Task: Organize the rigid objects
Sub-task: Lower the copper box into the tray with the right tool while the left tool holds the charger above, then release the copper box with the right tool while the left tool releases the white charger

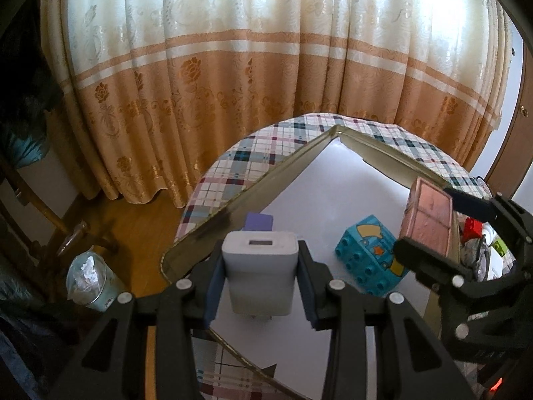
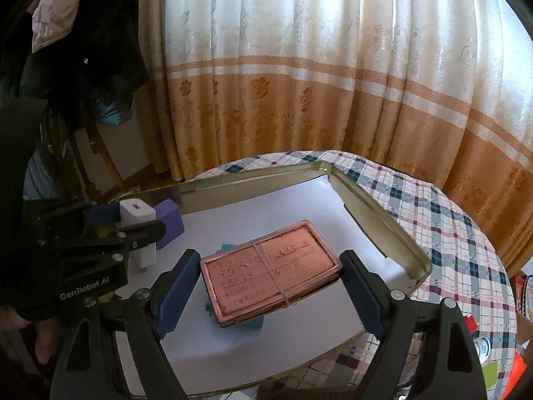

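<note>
Two grippers, each carrying one object, are hovering over one tray.

Nearest in the left wrist view, the left gripper [image 1: 260, 286] is clenching its two fingers [image 1: 213, 291] on one white charger [image 1: 260, 266], held upright above the near corner of the metal tray [image 1: 216, 211]. In the right wrist view, the right gripper [image 2: 266, 286] is holding one copper-pink tin [image 2: 269, 266], bound with one rubber band, its fingers [image 2: 173, 295] spread wide at the tin's two short ends, above the tray's white floor. Under the tin, one blue toy brick [image 1: 371, 255] is lying inside the tray. Farther back, one purple block [image 2: 170, 221] is sitting in the tray just beyond the charger. The tray is resting on a bench covered by one plaid cloth [image 2: 439, 220], with a curtain [image 2: 333, 83] hanging behind.
</note>
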{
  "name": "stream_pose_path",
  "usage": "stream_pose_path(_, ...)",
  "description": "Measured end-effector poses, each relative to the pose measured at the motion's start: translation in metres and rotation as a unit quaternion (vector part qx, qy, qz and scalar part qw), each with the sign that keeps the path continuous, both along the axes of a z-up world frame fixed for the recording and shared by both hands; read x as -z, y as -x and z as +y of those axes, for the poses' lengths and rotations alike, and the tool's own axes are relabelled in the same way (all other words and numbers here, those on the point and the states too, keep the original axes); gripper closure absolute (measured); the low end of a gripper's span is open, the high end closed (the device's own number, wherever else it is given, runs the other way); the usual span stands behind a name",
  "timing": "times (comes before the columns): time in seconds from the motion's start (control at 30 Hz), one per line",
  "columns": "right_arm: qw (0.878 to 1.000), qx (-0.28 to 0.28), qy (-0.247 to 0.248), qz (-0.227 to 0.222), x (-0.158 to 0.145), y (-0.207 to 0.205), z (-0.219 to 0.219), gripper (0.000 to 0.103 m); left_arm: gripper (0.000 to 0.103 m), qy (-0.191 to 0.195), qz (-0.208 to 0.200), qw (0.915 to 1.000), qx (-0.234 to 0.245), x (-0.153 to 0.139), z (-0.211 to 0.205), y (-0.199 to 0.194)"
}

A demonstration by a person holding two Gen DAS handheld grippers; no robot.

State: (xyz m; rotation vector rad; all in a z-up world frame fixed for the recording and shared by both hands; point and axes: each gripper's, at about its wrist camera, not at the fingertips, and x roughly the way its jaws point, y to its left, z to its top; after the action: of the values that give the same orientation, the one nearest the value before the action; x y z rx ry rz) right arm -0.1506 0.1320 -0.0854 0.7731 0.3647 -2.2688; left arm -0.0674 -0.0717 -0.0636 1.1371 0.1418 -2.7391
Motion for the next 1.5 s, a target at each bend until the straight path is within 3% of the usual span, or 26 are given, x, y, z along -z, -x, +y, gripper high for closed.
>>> stream_pose_path(0.8,1.000,-0.022,-0.003,-0.011,0.004,-0.014,-0.011,0.016,0.063,-0.002,0.002,1.0000,-0.001,0.001,-0.003,0.003)
stream_pose_path(0.83,1.000,-0.023,-0.002,-0.013,0.005,-0.015,-0.011,0.016,0.060,-0.004,0.003,1.0000,-0.006,0.000,-0.004,0.002)
stream_pose_path(0.87,1.000,-0.022,-0.002,-0.015,0.005,-0.015,-0.010,0.016,0.045,-0.005,0.006,0.9999,-0.010,-0.001,-0.005,0.001)
stream_pose_path(0.93,1.000,-0.021,-0.001,-0.018,0.005,-0.015,-0.010,0.016,0.029,-0.004,0.018,0.9998,-0.012,-0.005,-0.006,-0.003)
stream_pose_path(1.1,1.000,-0.020,0.010,-0.013,0.002,-0.019,-0.005,0.016,0.028,0.002,0.029,0.9996,-0.007,-0.011,-0.002,-0.006)
stream_pose_path(1.27,1.000,-0.009,0.017,-0.016,0.001,-0.019,0.001,0.014,0.015,-0.003,0.025,0.9996,-0.015,-0.009,-0.006,-0.005)
stream_pose_path(1.5,1.000,0.006,0.020,-0.024,0.004,-0.018,0.010,0.014,0.008,-0.002,0.022,0.9995,-0.022,-0.007,-0.007,-0.005)
